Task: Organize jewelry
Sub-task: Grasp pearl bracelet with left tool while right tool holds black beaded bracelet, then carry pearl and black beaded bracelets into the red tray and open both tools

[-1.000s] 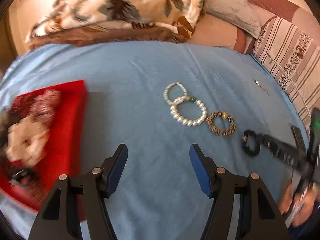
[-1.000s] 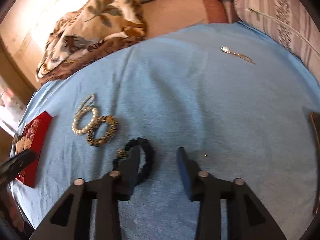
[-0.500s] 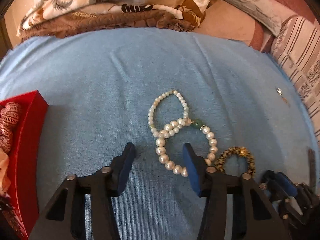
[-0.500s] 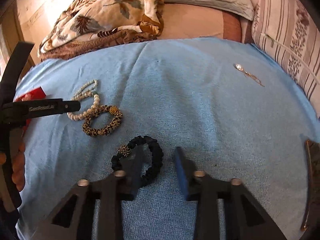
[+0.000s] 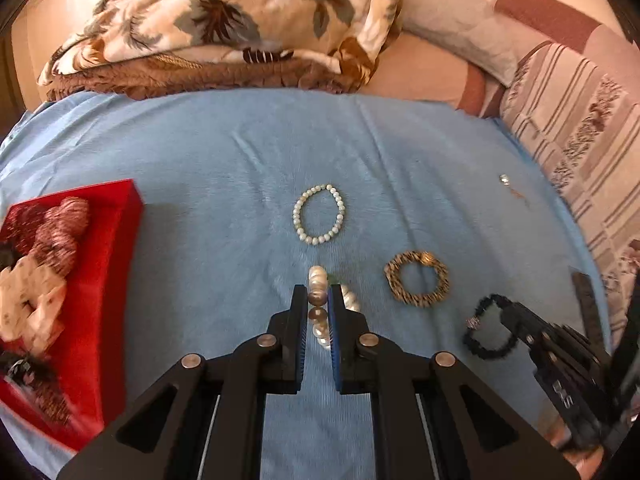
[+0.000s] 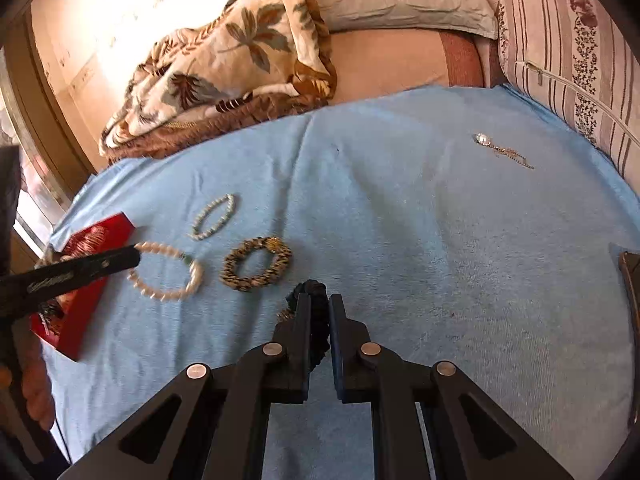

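Observation:
My left gripper (image 5: 318, 298) is shut on a large-pearl bracelet (image 5: 318, 280), which also shows in the right wrist view (image 6: 168, 270) hanging from the left gripper (image 6: 134, 258). My right gripper (image 6: 319, 304) is shut on a black bead bracelet (image 6: 316, 290), also seen in the left wrist view (image 5: 490, 328). A small-pearl bracelet (image 5: 319, 214) and a gold-and-black bracelet (image 5: 417, 278) lie on the blue cloth (image 5: 224, 184). A red jewelry box (image 5: 92, 280) with jewelry inside stands at the left.
A small pendant with a chain (image 6: 502, 150) lies far right on the cloth. A floral blanket (image 5: 224, 24) and pillows (image 6: 404, 0) lie behind. A dark flat object (image 6: 630, 280) sits at the right edge.
Both grippers have closed: the left on the large-pearl bracelet, pulling it off the small-pearl one, the right on the black bracelet. The left gripper has drawn back.

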